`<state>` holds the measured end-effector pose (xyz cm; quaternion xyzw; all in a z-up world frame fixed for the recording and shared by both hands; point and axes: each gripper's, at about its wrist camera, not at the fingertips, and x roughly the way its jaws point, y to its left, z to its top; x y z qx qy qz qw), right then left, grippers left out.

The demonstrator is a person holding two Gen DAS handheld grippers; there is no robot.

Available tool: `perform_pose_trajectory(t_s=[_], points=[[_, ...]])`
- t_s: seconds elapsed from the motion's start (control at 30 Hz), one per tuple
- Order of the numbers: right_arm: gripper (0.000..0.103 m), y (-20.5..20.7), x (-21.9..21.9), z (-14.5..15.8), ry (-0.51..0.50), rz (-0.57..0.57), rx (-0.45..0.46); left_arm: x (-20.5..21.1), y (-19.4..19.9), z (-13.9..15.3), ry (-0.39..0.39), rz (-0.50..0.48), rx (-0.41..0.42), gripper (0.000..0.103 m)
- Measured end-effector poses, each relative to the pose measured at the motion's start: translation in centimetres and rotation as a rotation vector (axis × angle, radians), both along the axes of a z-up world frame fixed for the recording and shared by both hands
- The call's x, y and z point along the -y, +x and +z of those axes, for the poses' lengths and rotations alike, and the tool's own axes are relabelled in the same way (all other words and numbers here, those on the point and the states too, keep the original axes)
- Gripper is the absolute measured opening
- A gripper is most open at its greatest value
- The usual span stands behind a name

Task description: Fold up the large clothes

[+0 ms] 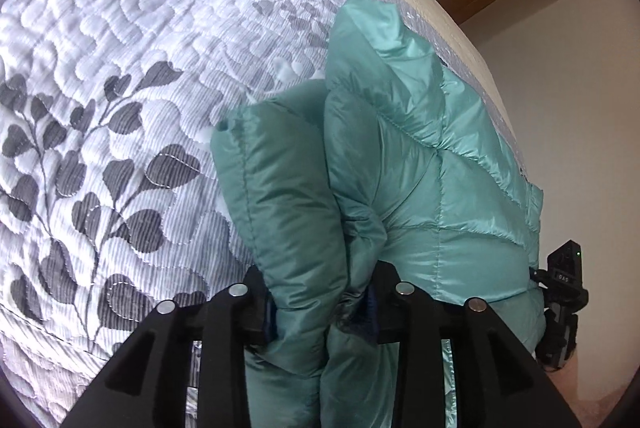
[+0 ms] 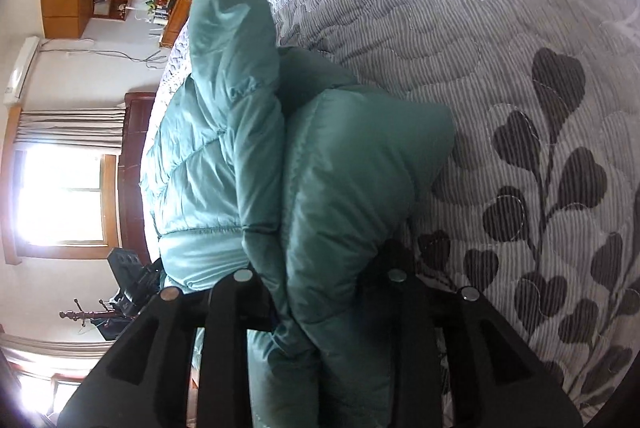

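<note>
Left wrist view shows the left gripper (image 1: 320,302) pinching the teal puffer jacket (image 1: 420,163), the right gripper (image 2: 320,292) pinching another bunched fold of it, jacket draped farther over the quilted bed (image 1: 120,47), so lower both evenly before letting go.
</note>
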<state>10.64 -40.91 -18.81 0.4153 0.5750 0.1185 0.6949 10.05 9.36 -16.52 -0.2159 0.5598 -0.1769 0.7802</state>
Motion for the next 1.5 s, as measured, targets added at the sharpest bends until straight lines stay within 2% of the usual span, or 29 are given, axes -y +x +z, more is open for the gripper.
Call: perform_pose_trajectory(t_s=[0.1, 0.13, 0.17, 0.23, 0.3, 0.4, 0.53, 0.63, 0.7, 0.83, 0.9, 1.07, 1.13, 1.23, 1.3, 1.37, 1.4, 1.5], points=[[0.032, 0.2, 0.0, 0.6, -0.031, 0.001, 0.011, 0.2, 0.2, 0.4, 0.023, 0.0, -0.018, 0.037], [0.044, -0.1, 0.3, 0.9, -0.059, 0.001, 0.011, 0.4, 0.6, 0.6, 0.039, 0.003, -0.026, 0.039], [0.05, -0.3, 0.3, 1.7, -0.092, 0.002, 0.014, 0.4, 0.6, 1.3, 0.058, 0.006, -0.029, 0.04], [0.05, -1.2, 0.5, 4.2, -0.199, 0.005, 0.036, 0.0, 0.6, 3.3, 0.099, 0.019, -0.014, 0.041], [0.05, -1.7, 0.6, 7.0, -0.29, 0.003, 0.073, -0.5, 0.4, 5.5, 0.123, 0.033, 0.023, 0.041], [0.05, -1.0, -0.6, 10.8, -0.346, 0.04, 0.172, 0.8, 0.3, 9.9, 0.24, 0.033, 0.158, 0.041], [0.05, 2.5, -4.2, 12.2, -0.393, 0.135, 0.238, 5.8, 1.8, 12.6, 0.221, -0.081, 0.253, 0.041], [0.05, 5.5, -5.9, 10.8, -0.443, 0.195, 0.227, 10.2, 3.8, 11.5, 0.228, -0.174, 0.241, 0.041], [0.05, 7.5, -6.7, 9.6, -0.455, 0.211, 0.205, 11.9, 5.4, 9.8, 0.241, -0.197, 0.196, 0.041], [0.048, 9.6, -6.5, 6.4, -0.486, 0.209, 0.163, 12.6, 6.8, 6.7, 0.288, -0.205, 0.136, 0.041], [0.046, 9.9, -6.1, 5.0, -0.47, 0.199, 0.141, 12.3, 7.4, 5.0, 0.301, -0.199, 0.1, 0.04], [0.043, 10.5, -5.7, 3.0, -0.437, 0.192, 0.132, 11.7, 7.8, 3.2, 0.273, -0.192, 0.074, 0.037], [0.043, 10.5, -5.7, 3.3, -0.437, 0.193, 0.129, 11.8, 7.8, 3.5, 0.283, -0.189, 0.068, 0.037], [0.045, 9.5, -5.3, 5.6, -0.44, 0.186, 0.15, 11.3, 7.2, 5.2, 0.297, -0.168, 0.072, 0.038], [0.045, 8.0, -5.1, 8.0, -0.462, 0.199, 0.191, 10.2, 6.0, 7.1, 0.297, -0.152, 0.099, 0.044], [0.045, 6.3, -5.1, 10.0, -0.499, 0.218, 0.21, 8.6, 4.2, 9.1, 0.31, -0.132, 0.126, 0.055], [0.045, 5.1, -5.2, 10.9, -0.529, 0.233, 0.206, 7.7, 3.3, 9.7, 0.326, -0.117, 0.126, 0.059], [0.046, 1.7, -6.0, 12.1, -0.599, 0.276, 0.178, 4.9, 0.6, 10.3, 0.334, -0.084, 0.088, 0.063]])
